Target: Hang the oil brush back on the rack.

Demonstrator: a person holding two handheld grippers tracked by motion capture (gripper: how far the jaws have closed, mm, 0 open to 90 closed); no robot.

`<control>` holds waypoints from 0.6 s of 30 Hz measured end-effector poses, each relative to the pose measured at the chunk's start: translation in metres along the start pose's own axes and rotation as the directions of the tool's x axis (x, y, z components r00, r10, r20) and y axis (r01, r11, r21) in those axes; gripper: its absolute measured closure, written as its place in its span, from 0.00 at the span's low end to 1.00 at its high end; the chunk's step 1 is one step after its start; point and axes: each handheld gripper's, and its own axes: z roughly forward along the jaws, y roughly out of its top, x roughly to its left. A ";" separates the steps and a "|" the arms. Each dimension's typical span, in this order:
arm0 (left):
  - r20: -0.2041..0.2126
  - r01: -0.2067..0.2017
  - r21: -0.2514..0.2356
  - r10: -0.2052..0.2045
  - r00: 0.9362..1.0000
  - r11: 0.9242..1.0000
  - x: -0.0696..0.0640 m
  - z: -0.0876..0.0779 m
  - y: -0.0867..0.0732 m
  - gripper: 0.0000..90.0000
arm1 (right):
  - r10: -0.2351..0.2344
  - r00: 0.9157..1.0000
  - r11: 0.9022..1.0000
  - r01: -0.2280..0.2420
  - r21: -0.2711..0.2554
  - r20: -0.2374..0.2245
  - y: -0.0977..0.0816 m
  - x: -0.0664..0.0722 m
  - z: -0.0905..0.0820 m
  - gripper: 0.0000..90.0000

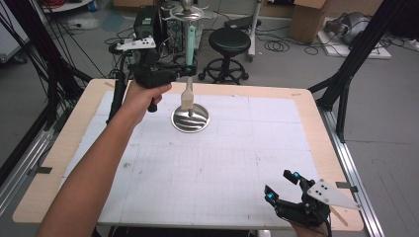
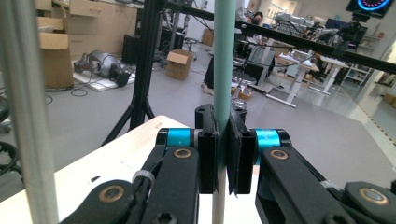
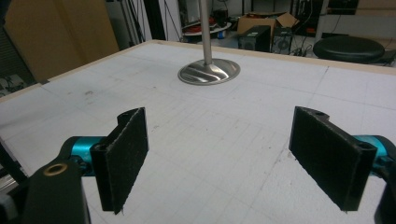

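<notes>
A teal-handled brush point(image 1: 189, 64) hangs upright, bristles just above the metal stand's round base point(image 1: 190, 118) at the worktop's point(image 1: 222, 163) far side. Left tongs point(image 1: 187, 71) clench its handle; keeping it vertical looks wise. Right tongs point(image 1: 281, 185) rest released, near corner.

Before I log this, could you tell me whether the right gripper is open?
Open: the right gripper has its jaws wide apart with bare table between them.

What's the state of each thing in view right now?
Left tool: shut on brush handle.
Right tool: open, holding nothing, low over the mat.
Brush: upright, held above the stand's base.
Metal stand: upright on the mat.
</notes>
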 end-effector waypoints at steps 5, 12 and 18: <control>-0.004 0.011 -0.007 -0.011 1.000 1.000 0.005 0.001 0.002 0.93 | -0.001 1.000 1.000 0.001 -0.001 0.000 -0.001 0.000 0.000 0.21; 0.001 0.019 -0.002 -0.019 1.000 1.000 0.008 0.003 0.003 0.93 | 0.004 1.000 1.000 -0.004 -0.003 -0.007 -0.001 0.002 0.000 0.21; -0.004 0.027 0.002 -0.027 1.000 1.000 0.013 0.004 0.003 0.93 | 0.002 1.000 1.000 -0.002 0.004 -0.008 -0.003 0.002 0.002 0.21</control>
